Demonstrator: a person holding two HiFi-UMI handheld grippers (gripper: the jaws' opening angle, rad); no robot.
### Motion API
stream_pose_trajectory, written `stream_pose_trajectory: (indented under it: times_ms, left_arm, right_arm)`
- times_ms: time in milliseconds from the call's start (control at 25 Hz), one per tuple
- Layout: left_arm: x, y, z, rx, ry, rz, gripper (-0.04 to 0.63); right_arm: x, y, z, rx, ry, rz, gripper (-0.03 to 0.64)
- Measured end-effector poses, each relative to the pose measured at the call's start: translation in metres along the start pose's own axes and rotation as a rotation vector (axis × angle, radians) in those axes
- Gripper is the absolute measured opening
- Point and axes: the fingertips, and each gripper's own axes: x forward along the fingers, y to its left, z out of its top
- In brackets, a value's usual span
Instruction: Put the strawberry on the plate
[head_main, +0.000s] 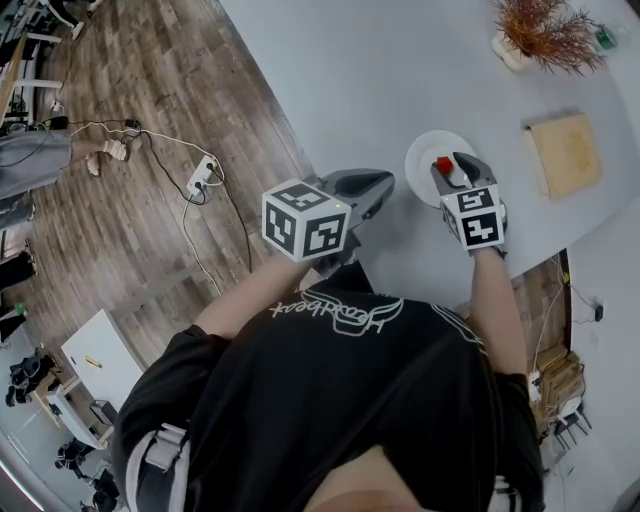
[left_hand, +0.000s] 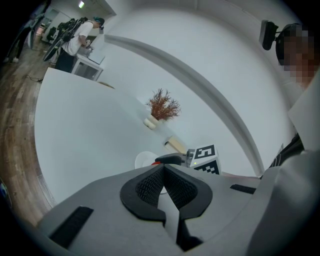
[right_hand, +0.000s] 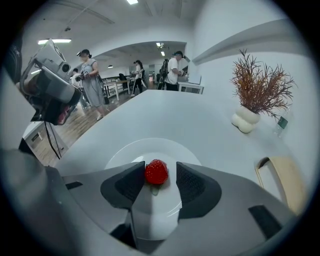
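Wood floor (head_main: 120, 200) borders the pale grey table (head_main: 380, 70) at left. Left gripper (head_main: 372, 184): jaws together, empty. Strawberry (right_hand: 156, 171) sits on the white plate (right_hand: 150, 150), between the jaws of the right gripper (right_hand: 159, 175), which stand apart.

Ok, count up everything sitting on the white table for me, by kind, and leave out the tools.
strawberry: 1
plate: 1
vase of dried branches: 1
tan board: 1
small bottle: 1
Total: 5
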Motion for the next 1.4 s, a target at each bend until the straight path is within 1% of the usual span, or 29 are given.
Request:
stream_pose_trajectory:
  times_ms: [160,360,560,680,840,1000,1040,1160,1200,1280,1400]
  left_arm:
    - [-0.004,-0.003,-0.002,0.001,-0.003,0.005,0.006]
    - [-0.008,-0.008,-0.006,0.004,-0.006,0.004,0.006]
    - [-0.013,-0.017,-0.008,0.013,-0.023,0.002,0.006]
    - [-0.018,-0.026,-0.009,0.027,-0.039,-0.003,0.006]
    - [-0.031,-0.047,-0.011,0.054,-0.063,-0.012,0.006]
    - [-0.049,-0.084,-0.020,0.096,-0.093,-0.038,0.006]
    - [-0.055,-0.097,-0.023,0.109,-0.099,-0.047,0.006]
    - [-0.072,-0.143,-0.038,0.152,-0.116,-0.092,0.006]
    - [-0.079,-0.160,-0.045,0.165,-0.120,-0.109,0.006]
    - [-0.091,-0.191,-0.062,0.191,-0.121,-0.134,0.006]
    - [-0.112,-0.235,-0.088,0.225,-0.133,-0.158,0.006]
  right_arm:
    - [-0.003,-0.002,0.002,0.016,-0.011,-0.018,0.189]
    - [-0.013,-0.002,0.003,0.029,-0.034,-0.038,0.196]
    - [-0.033,0.007,0.005,0.033,-0.070,-0.048,0.198]
    - [-0.056,0.015,0.009,0.059,-0.124,-0.051,0.198]
    - [-0.103,0.035,0.018,0.100,-0.235,-0.026,0.198]
    - [-0.164,0.062,0.023,0.113,-0.342,-0.016,0.195]
    - [-0.182,0.070,0.022,0.116,-0.371,-0.018,0.180]
    - [-0.239,0.096,0.012,0.128,-0.455,-0.024,0.075]
    - [-0.258,0.106,0.007,0.137,-0.483,-0.024,0.055]
    - [-0.294,0.125,-0.007,0.166,-0.532,-0.016,0.034]
    - [-0.343,0.157,-0.030,0.193,-0.590,0.002,0.020]
